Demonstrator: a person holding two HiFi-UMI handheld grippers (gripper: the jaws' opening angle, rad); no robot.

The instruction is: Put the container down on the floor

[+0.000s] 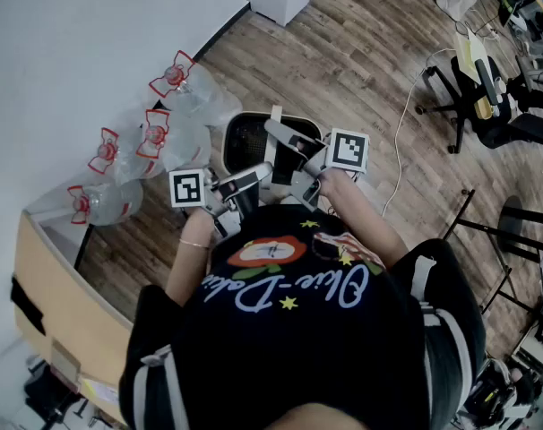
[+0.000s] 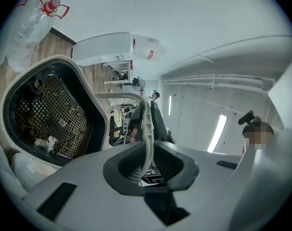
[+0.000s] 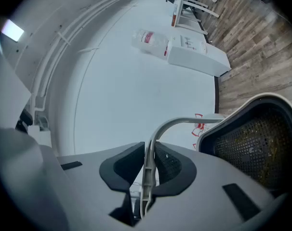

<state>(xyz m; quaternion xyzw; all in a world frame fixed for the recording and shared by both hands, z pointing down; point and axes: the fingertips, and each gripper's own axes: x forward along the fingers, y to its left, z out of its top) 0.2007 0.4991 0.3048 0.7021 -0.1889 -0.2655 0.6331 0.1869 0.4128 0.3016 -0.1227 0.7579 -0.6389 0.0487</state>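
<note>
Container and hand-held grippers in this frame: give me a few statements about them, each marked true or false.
1. The left hand-held gripper is clamped on the thin handle. True.
2. The right hand-held gripper is open and empty. False: it too is closed on the handle.
3. The container has a mesh lining inside. True.
4. The clear bottles lie to the right of the container. False: in the head view they lie to its left.
</note>
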